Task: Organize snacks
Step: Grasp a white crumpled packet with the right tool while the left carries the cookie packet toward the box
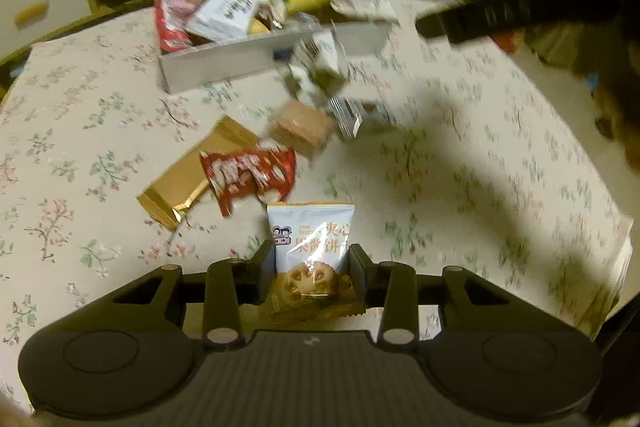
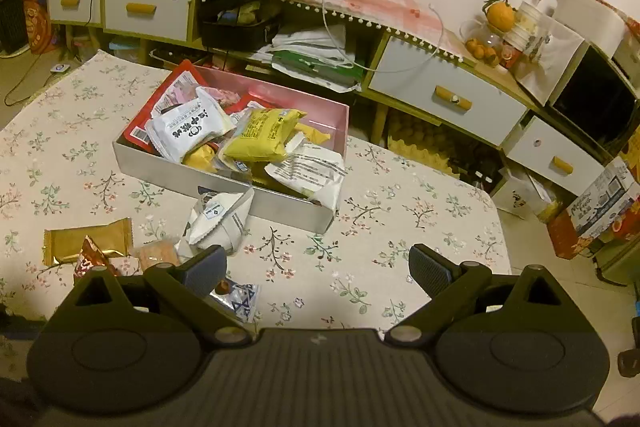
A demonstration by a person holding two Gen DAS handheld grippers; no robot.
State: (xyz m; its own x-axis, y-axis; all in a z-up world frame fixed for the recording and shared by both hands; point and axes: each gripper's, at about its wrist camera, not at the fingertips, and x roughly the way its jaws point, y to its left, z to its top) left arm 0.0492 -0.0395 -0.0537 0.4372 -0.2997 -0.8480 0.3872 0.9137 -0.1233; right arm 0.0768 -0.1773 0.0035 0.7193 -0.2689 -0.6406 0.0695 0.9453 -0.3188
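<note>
My left gripper (image 1: 311, 259) is shut on a blue-and-white jam biscuit packet (image 1: 310, 239) and holds it above the floral tablecloth. Ahead lie a red packet (image 1: 250, 177), a gold packet (image 1: 192, 173), a tan wafer (image 1: 302, 129) and white wrappers (image 1: 320, 71). Behind them stands a grey box (image 1: 224, 65) piled with snacks. My right gripper (image 2: 318, 263) is open and empty over the table, short of the same box (image 2: 272, 197), which holds a yellow packet (image 2: 262, 133) and white packets (image 2: 188, 129). A white wrapper (image 2: 222, 219) leans on the box front.
A gold packet (image 2: 88, 241), a red packet (image 2: 92, 257) and a small blue-white packet (image 2: 236, 297) lie by my right gripper's left finger. A low cabinet with drawers (image 2: 448, 99) runs behind the table. The table edge (image 2: 500, 227) drops off at the right. The right gripper's dark arm (image 1: 520, 11) crosses the left wrist view.
</note>
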